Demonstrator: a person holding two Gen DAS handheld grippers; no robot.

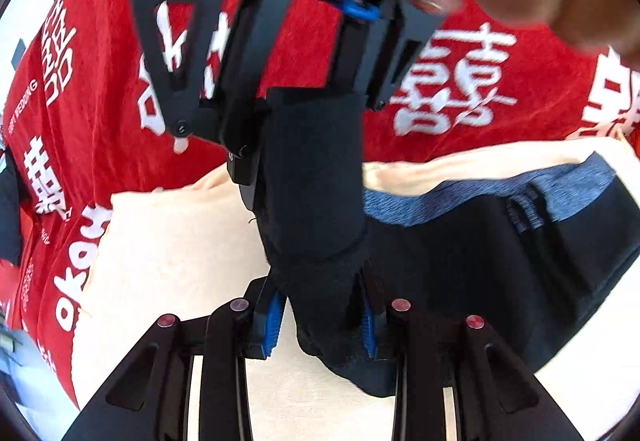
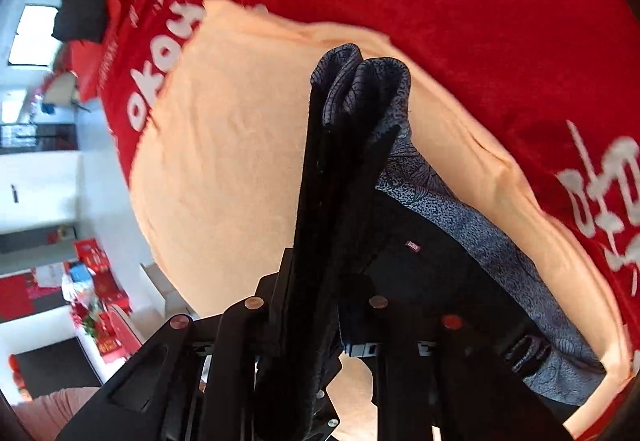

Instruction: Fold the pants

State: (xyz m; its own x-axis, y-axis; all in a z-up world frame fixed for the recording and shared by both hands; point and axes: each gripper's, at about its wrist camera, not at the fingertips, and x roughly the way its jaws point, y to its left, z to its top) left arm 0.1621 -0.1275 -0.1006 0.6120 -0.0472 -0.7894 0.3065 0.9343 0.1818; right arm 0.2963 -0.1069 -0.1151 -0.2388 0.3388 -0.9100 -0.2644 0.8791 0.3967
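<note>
- A red cloth (image 1: 100, 53) with large white characters fills the upper half of the left wrist view and the top and right of the right wrist view (image 2: 500, 41).
- A peach-coloured cloth (image 1: 172, 253) lies on it, taking the middle and lower left of both views (image 2: 224, 169).
- The pants (image 1: 480, 253), black with a blue-grey speckled waistband, lie on the peach cloth at the right of the left wrist view; in the right wrist view (image 2: 460, 273) they run from centre to lower right, a small red label near the middle.
- The right gripper (image 1: 316, 177), upper centre of the left wrist view, is clenched on a bunch of the black fabric.
- The left gripper (image 1: 320, 321), bottom centre, has its blue-padded jaws clamped on a fold of the pants.
</note>
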